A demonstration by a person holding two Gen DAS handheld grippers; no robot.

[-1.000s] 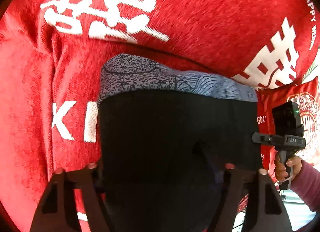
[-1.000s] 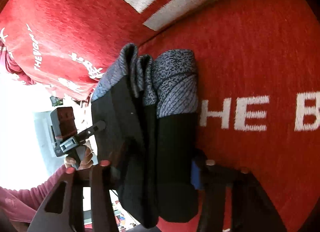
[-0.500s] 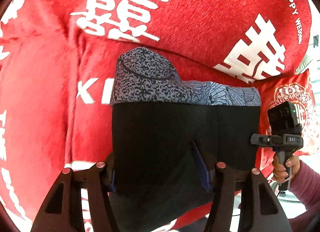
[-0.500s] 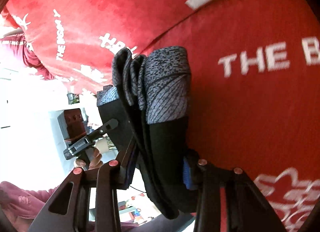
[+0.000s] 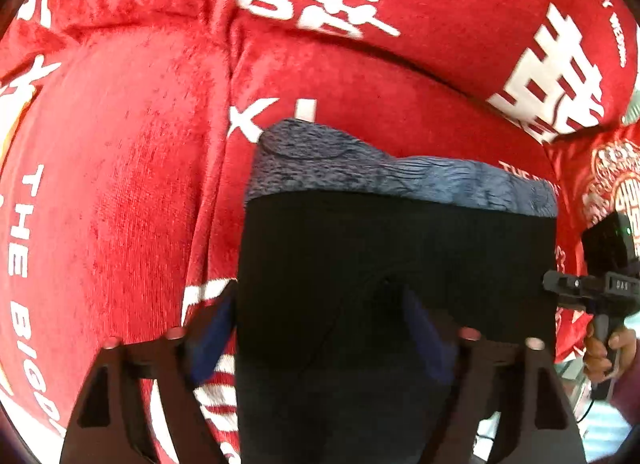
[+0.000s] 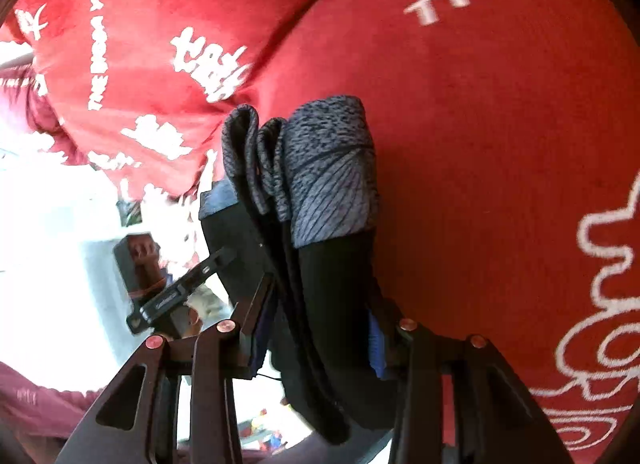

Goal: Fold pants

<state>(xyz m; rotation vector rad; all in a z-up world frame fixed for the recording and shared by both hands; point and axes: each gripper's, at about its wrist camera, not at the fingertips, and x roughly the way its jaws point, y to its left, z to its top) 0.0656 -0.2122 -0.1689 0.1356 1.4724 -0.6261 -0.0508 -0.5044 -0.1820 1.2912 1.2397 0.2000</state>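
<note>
The folded black pants (image 5: 392,264) with a grey patterned waistband (image 5: 360,172) hang lifted in front of the red sofa. My left gripper (image 5: 320,328) is shut on the pants' lower part, its blue pads pressing the cloth from both sides. In the right wrist view the pants (image 6: 328,304) show edge-on as several stacked layers with the grey waistband (image 6: 328,168) on top. My right gripper (image 6: 320,336) is shut on that stack. The right gripper also shows at the right edge of the left wrist view (image 5: 600,288), beside the pants.
A red plush sofa cover with white lettering (image 5: 120,184) fills the background in both views (image 6: 500,144). A red cushion (image 5: 600,184) sits at the right. The left gripper's body and the hand holding it (image 6: 168,288) show left of the pants, before a bright room.
Both grippers have carried the folded pants up and back from the sofa seat; the sofa lettering has slid across both views. Both grips stay shut on the pants.
</note>
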